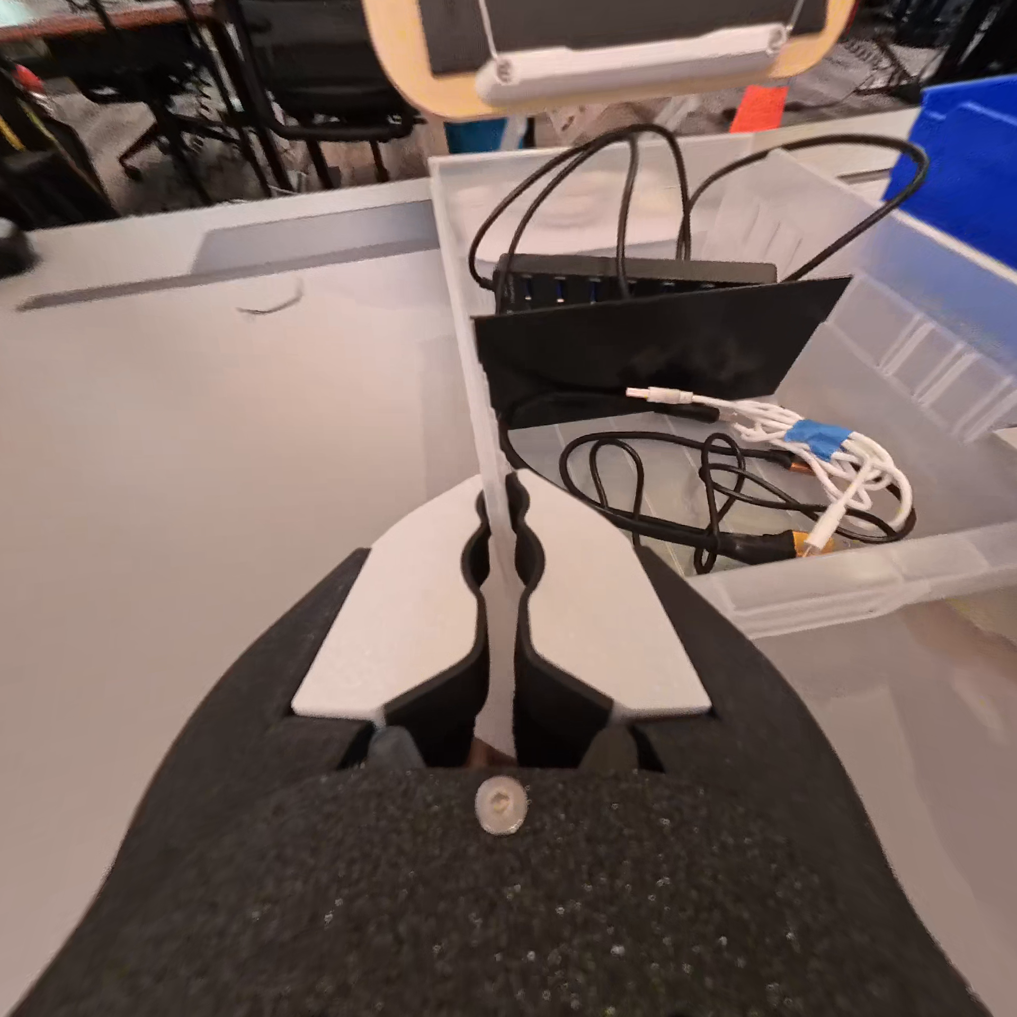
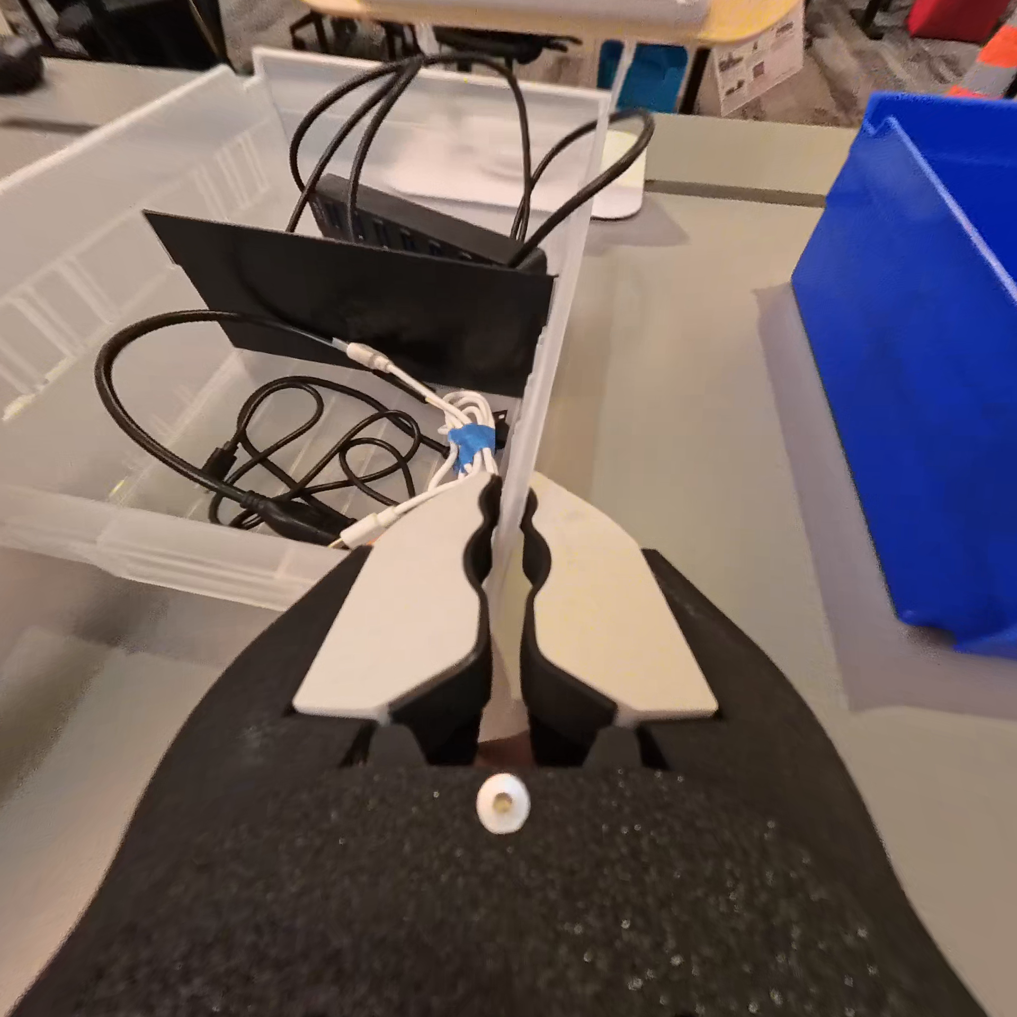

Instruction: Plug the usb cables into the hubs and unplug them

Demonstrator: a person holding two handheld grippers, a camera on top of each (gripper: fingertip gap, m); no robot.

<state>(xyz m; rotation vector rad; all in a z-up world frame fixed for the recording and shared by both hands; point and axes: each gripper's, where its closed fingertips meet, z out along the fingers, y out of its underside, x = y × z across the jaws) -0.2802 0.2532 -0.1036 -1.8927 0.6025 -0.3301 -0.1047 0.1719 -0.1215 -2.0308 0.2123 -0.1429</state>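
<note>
A clear plastic bin sits on the grey table. My left gripper point(image 1: 498, 484) is shut on the bin's left wall point(image 1: 465, 330). My right gripper point(image 2: 512, 490) is shut on the bin's right wall point(image 2: 556, 330). Inside, at the back, a black USB hub point(image 1: 633, 278) with blue ports lies behind a black divider panel point(image 1: 649, 352); several black cables arch up from it. The hub point(image 2: 429, 231) and the panel point(image 2: 357, 297) also show in the right wrist view. In front lie loose black cables point(image 1: 660, 495) and a white cable bundle wrapped in blue tape point(image 1: 814, 440), which the right wrist view also shows point(image 2: 468, 435).
A blue bin point(image 2: 924, 385) stands on the table right of the clear bin, and also shows in the left wrist view point(image 1: 968, 165). A wooden-edged stand with a white bar point(image 1: 627, 66) is beyond the table. Office chairs point(image 1: 308, 82) stand on the floor at back left.
</note>
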